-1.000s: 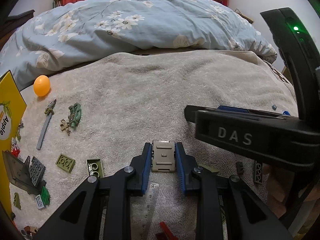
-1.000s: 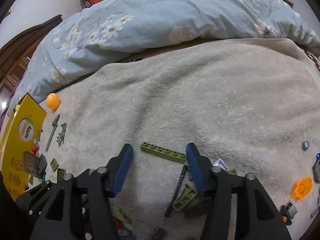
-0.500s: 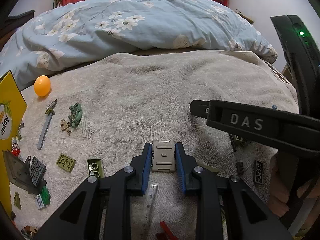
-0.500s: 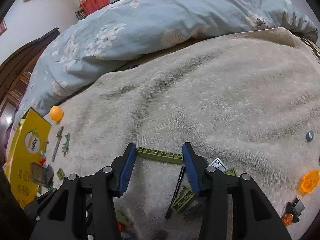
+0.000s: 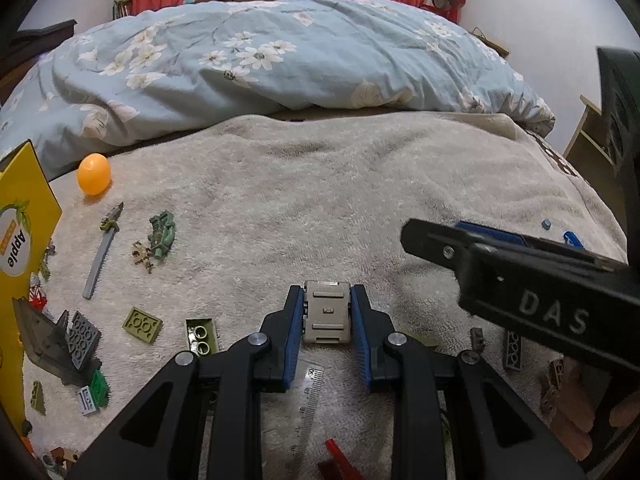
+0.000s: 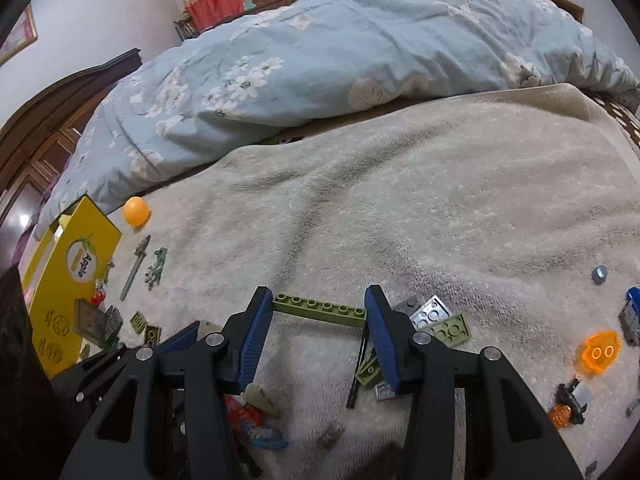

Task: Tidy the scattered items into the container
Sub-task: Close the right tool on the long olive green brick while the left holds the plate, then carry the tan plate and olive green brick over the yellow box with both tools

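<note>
My left gripper (image 5: 327, 312) is shut on a tan rectangular brick piece (image 5: 327, 316) and holds it above the beige blanket (image 5: 320, 200). My right gripper (image 6: 318, 308) is shut on a long olive-green brick (image 6: 320, 308), gripped end to end and lifted off the blanket. The right gripper's black body (image 5: 520, 280) crosses the left wrist view at right. The yellow "Apple" box (image 6: 68, 276) stands at the far left, also in the left wrist view (image 5: 20, 232). Several loose bricks lie scattered around.
An orange ball (image 5: 94, 174), a grey toy sword (image 5: 102, 254) and a green figure (image 5: 160, 236) lie near the box. Olive bricks (image 5: 142, 324), a clear ruler (image 5: 308, 404), grey and olive plates (image 6: 440, 320) and an orange disc (image 6: 598, 352) lie about. A blue floral quilt (image 6: 340, 60) is behind.
My right gripper closed on the long olive brick and lifted it off the blanket, tilting up. My left gripper has kept still, holding the tan piece.
</note>
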A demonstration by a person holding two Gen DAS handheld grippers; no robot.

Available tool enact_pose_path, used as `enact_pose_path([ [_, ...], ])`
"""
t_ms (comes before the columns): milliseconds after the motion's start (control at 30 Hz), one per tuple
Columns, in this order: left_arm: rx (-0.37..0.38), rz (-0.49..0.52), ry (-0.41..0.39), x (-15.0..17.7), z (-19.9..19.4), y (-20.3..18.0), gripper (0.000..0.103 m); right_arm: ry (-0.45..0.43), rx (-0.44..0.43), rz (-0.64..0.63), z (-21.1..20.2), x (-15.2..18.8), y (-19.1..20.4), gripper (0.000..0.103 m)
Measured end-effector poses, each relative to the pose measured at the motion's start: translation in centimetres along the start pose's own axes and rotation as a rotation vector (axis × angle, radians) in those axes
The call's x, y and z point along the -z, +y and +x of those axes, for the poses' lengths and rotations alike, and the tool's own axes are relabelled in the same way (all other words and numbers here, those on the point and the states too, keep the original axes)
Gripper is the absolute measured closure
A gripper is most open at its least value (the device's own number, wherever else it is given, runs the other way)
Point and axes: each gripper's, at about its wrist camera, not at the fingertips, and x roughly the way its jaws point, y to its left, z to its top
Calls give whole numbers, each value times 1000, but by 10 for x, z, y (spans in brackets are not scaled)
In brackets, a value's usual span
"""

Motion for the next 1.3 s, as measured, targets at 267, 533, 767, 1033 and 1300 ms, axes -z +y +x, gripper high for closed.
enact_pose_path([
  [267, -49, -12, -91, -3, -20, 3, 80, -41, 11, 50, -28, 12, -17, 55],
  [533, -119, 11, -179, -6, -41, 1, 80, -83, -51, -20, -51, 17, 7, 55],
  [767, -198, 45, -181, -13, -51, -8, 80, -67, -90, 8, -55, 17, -1, 55],
  [1033, -243, -2, -175, -18, -83, -12, 80, -91, -144, 11, -77, 16, -7, 55],
  [1300, -267, -78, -151, 14, -131, -6, 80, -147, -152, -33, -98, 30, 11, 55],
])
